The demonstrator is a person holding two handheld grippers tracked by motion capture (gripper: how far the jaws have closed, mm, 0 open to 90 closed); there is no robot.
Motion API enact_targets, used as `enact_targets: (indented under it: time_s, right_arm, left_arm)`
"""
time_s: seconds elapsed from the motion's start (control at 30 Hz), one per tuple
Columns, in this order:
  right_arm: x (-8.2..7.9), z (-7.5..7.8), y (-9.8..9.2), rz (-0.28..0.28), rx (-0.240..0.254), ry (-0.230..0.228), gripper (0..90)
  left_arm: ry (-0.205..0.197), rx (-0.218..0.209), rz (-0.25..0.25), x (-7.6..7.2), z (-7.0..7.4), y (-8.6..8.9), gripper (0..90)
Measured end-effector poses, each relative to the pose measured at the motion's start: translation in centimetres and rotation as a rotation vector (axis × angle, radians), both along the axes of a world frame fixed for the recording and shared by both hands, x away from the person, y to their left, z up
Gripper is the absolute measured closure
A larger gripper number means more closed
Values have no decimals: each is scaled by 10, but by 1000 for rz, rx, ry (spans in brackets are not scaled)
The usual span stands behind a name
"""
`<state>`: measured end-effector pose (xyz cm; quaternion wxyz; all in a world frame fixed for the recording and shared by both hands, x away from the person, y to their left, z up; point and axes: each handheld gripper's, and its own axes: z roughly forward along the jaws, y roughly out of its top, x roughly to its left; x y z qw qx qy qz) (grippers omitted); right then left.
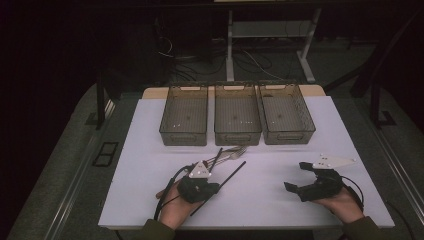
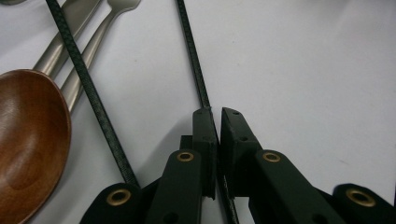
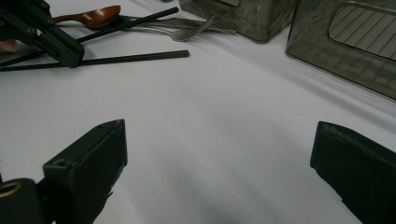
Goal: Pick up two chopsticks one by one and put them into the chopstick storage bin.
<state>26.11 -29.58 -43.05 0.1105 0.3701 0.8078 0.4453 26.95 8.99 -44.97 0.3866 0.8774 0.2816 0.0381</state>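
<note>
High view, left to right: the left gripper (image 1: 212, 172) rested on the white table (image 1: 150, 150), its jaws clamped on a black chopstick (image 2: 194, 65) — the stick ran between the pads, lying flat on the surface. A second chopstick (image 2: 86, 88), a wooden spoon (image 2: 28, 140) and a metal fork (image 2: 93, 51) lay just beside it. Three mesh bins (image 1: 237, 119) stood behind. The right gripper (image 1: 296, 176) hovered well apart — jaws spread wide, grasping nothing.

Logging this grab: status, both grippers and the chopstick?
Left gripper shut on black chopstick. Right gripper open, nothing between its jaws. Second chopstick, wooden spoon and fork lie close beside.
</note>
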Motion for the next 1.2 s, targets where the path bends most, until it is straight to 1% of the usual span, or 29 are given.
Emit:
enact_targets:
  time_s: [0.03, 0.07, 0.1, 0.2, 0.23, 0.3, 0.33, 0.4, 0.47, 0.57, 0.6, 0.67, 0.77, 0.97, 1.03, 1.07, 1.17, 1.2]
  right_arm:
    - [0, 0, 0, 0, -1, 0, 33]
    - [0, 0, 0, 0, -1, 1, 32]
    - [0, 0, 0, 0, -1, 1, 32]
    - [0, 0, 0, 0, 0, 1, 33]
    - [0, 0, 0, 0, 0, 1, 33]
    - [0, 0, 0, -1, 2, 2, 33]
    - [0, 0, 0, -1, 2, 2, 33]
    - [0, 0, -1, -2, 3, 1, 32]
    - [0, 0, -1, -1, 4, 0, 32]
    - [0, 0, -1, -1, 3, 2, 33]
    - [0, 0, -1, -1, 3, 2, 33]
    - [0, 0, -1, -2, 3, -1, 33]
    - [0, 0, -1, -1, 5, 0, 33]
    - [0, -1, -1, -1, 25, -4, 33]
    - [0, -1, -1, -4, 31, -4, 33]
    - [-1, -2, 0, -3, 43, 2, 33]
    - [-2, -4, 1, -4, 41, -2, 33]
    - [-2, -6, 4, -1, 45, 4, 33]
  left_arm:
    - [4, -8, 5, -1, 0, -1, 841]
    - [12, -7, 9, -1, 0, -2, 844]
    - [7, -2, 1, -1, 0, -3, 844]
    - [5, -1, 4, -3, 0, -5, 850]
    - [13, -2, 9, -3, 0, -7, 850]
    - [9, 6, -7, -4, 1, -9, 852]
    - [9, 6, -7, -4, 1, -9, 855]
    - [13, -17, 11, -5, 3, -9, 855]
    - [8, -27, 11, -4, 4, -8, 855]
    - [8, -32, 8, -4, 5, -8, 855]
    - [0, -31, 4, -4, 5, -7, 856]
    - [3, -43, 11, -5, 7, -7, 856]
    - [-3, -51, 3, -4, 11, -6, 856]
    - [-6, -60, -8, -4, 13, -5, 856]
    - [-15, -59, -13, -4, 15, -5, 856]
    - [-16, -62, -16, -4, 16, -4, 856]
    - [-25, -69, -21, -3, 19, -3, 856]
    - [-28, -73, -22, -3, 20, -2, 856]
